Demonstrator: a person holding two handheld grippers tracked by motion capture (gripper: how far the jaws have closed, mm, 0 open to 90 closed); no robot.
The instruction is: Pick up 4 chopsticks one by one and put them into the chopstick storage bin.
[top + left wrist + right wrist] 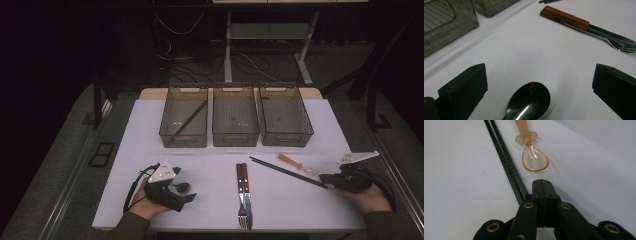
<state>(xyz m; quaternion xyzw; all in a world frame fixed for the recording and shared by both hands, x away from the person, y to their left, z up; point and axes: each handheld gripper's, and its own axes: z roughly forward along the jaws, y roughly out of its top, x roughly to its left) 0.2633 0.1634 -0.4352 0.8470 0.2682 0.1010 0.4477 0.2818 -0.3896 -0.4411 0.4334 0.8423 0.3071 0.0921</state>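
My left gripper [186,194] lies low on the white table [210,155] at the front left, open. A dark metal spoon [182,188] has its bowl [529,102] between the wide-apart jaws [540,75], and neither pad touches it. At the front right my right gripper [326,178] is shut, jaws pressed together [543,187] with nothing between them. A pair of black chopsticks [287,171] runs just past the left side of its tip [506,160]. A small clear spoon with an amber handle [534,160] lies just ahead of it.
Three smoky clear bins stand side by side at the back: left [184,131], middle [235,134], right [286,134]. A brown stick [190,120] leans in the left one. A wood-handled knife [565,17] and fork [621,46] lie together at the front centre [243,187].
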